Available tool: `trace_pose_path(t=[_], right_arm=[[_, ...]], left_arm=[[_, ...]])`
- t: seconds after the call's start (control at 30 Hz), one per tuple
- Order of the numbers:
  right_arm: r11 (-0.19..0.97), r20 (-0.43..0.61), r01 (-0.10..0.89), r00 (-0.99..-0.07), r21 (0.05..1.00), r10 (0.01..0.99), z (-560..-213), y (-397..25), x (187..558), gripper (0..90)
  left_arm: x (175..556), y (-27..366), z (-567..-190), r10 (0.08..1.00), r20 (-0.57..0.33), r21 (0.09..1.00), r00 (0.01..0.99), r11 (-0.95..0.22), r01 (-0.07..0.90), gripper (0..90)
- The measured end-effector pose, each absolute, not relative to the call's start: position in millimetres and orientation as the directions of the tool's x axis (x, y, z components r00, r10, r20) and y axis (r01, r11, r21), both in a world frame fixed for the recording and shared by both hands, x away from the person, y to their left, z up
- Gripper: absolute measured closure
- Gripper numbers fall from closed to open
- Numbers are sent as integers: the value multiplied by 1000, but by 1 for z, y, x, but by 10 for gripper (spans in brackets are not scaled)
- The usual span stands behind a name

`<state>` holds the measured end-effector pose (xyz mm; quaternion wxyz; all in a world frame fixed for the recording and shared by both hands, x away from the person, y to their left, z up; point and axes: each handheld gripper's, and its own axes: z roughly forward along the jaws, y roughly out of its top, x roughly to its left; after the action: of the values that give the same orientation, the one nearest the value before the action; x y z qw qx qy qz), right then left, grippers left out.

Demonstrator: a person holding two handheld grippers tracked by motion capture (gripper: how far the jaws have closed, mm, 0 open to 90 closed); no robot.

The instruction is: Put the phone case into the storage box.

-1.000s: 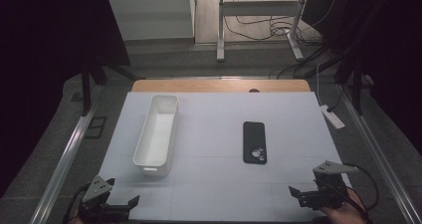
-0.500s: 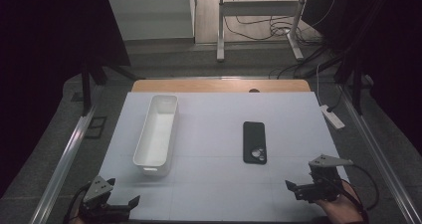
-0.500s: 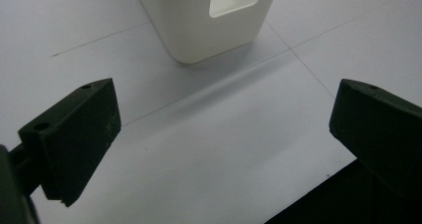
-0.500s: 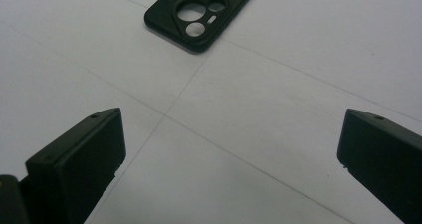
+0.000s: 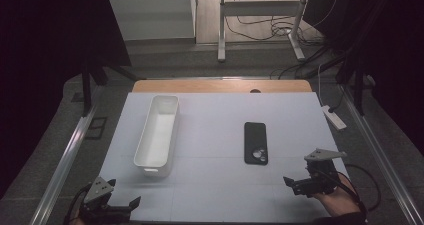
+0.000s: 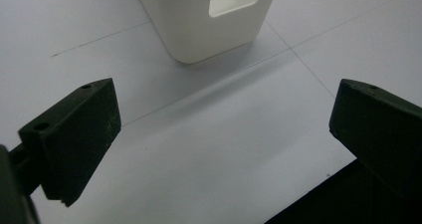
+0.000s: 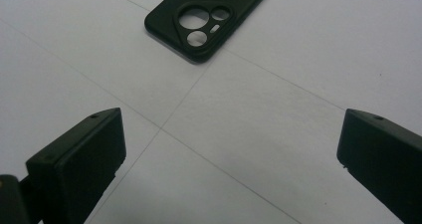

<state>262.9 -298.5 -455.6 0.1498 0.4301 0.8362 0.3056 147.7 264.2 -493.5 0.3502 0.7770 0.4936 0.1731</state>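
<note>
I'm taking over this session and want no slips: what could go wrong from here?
The phone case lies flat and thin on the white table, so the open right tool may scrape or push it rather than grip it. The white bin is narrow; a tilted drop could catch its rim.

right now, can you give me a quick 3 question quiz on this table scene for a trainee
1. True or false: the right gripper is shut on the phone case.
2. Which thing lies nearer the left gripper: A) the white bin, B) the phone case?
3. Fill in: the phone case's camera cutouts point toward the ____ edge of the table.

Key: 1 false, its jaws stand open, apart from the case. 2 A. 3 near (the person's).
</note>
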Motion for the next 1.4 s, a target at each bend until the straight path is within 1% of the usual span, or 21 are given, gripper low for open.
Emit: trace_pose_path(t=[0.57,0.93,1.4], right_arm=[[440,33,612,-606,657,795,-453,-291,284,0],[469,23,602,-630,646,777,-449,-285,299,0],[486,39,608,-648,628,760,-449,-271,320,0]], left_arm=[[148,264,-494,888,-76,714,454,-269,646,7],[148,264,-494,888,-78,713,453,-267,648,7],[148,263,-494,886,-71,710,459,-278,647,9]])
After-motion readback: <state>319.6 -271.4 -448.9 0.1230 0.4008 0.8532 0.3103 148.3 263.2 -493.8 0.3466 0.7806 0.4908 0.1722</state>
